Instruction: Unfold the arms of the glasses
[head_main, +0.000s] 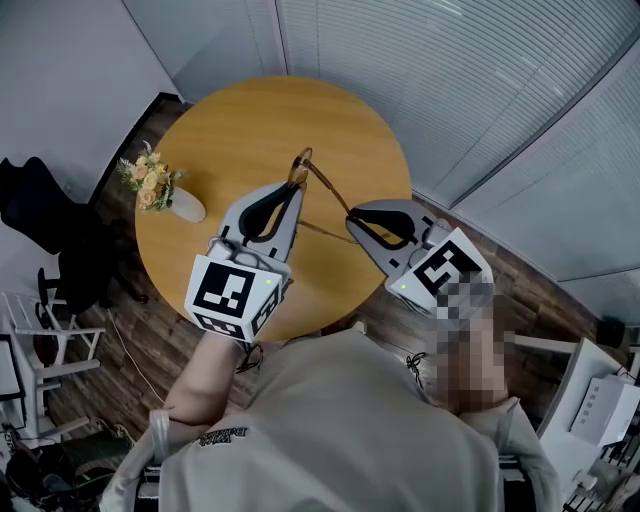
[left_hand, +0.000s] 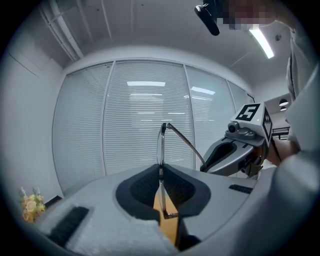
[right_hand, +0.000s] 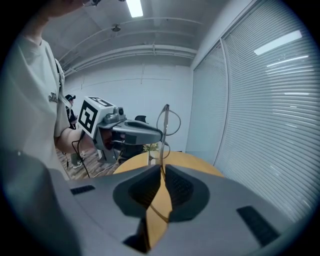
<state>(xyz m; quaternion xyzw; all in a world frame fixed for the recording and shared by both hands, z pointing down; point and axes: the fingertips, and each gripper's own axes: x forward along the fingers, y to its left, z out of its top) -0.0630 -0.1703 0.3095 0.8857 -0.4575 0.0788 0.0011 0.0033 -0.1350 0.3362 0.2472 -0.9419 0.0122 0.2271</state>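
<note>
The glasses (head_main: 303, 165) hang above the middle of the tabletop (head_main: 230, 120) — left tongs (head_main: 292, 192) clamped on the rim, right tongs (head_main: 352, 222) pinched on one arm (head_main: 330, 189). Thin wire, probably light and easily bent — best held gently near the hinge.

We find open room over most of the table (head_main: 240, 120). Only the vase of flowers (head_main: 172, 197) stands at its left edge, well apart from us. The glasses (head_main: 318, 178) bridge the gap between the left gripper (head_main: 296, 188) and the right gripper (head_main: 352, 224), barring passage there. Blinds (head_main: 450, 80) wall off the far side.
</note>
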